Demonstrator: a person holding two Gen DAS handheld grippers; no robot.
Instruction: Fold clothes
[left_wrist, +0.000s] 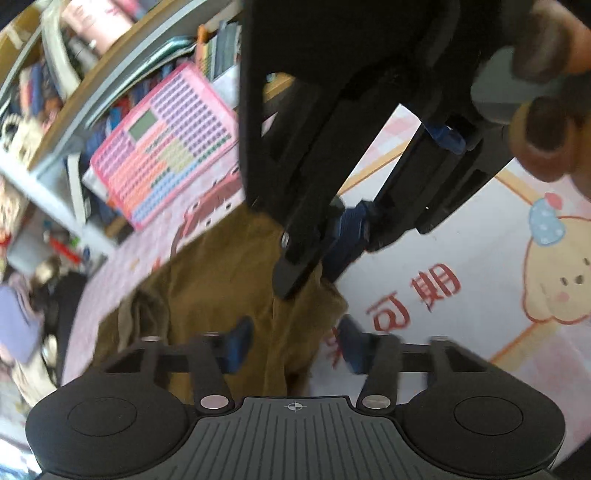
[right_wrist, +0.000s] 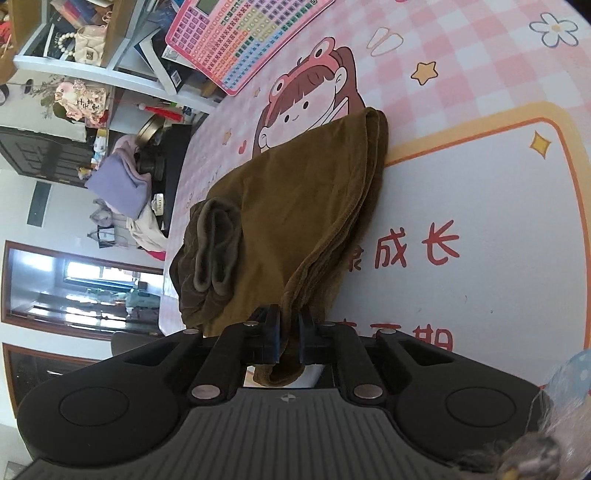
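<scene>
The right gripper (right_wrist: 287, 334) is clamped on a bunched edge of the brown garment (right_wrist: 295, 206), whose pinched corner hangs below the fingers, partly hidden. The left gripper (left_wrist: 293, 341) stands wide with nothing between its blue pads, blurred, just above the same cloth. The garment lies folded on a pink cartoon mat (right_wrist: 461, 184) printed with red Chinese characters, "成长" readable, others cut off. The right gripper's black arms block much of the left view. Farther off, a pink chart board (right_wrist: 236, 40) leans against cluttered shelves (right_wrist: 77, 44), too small to read.
</scene>
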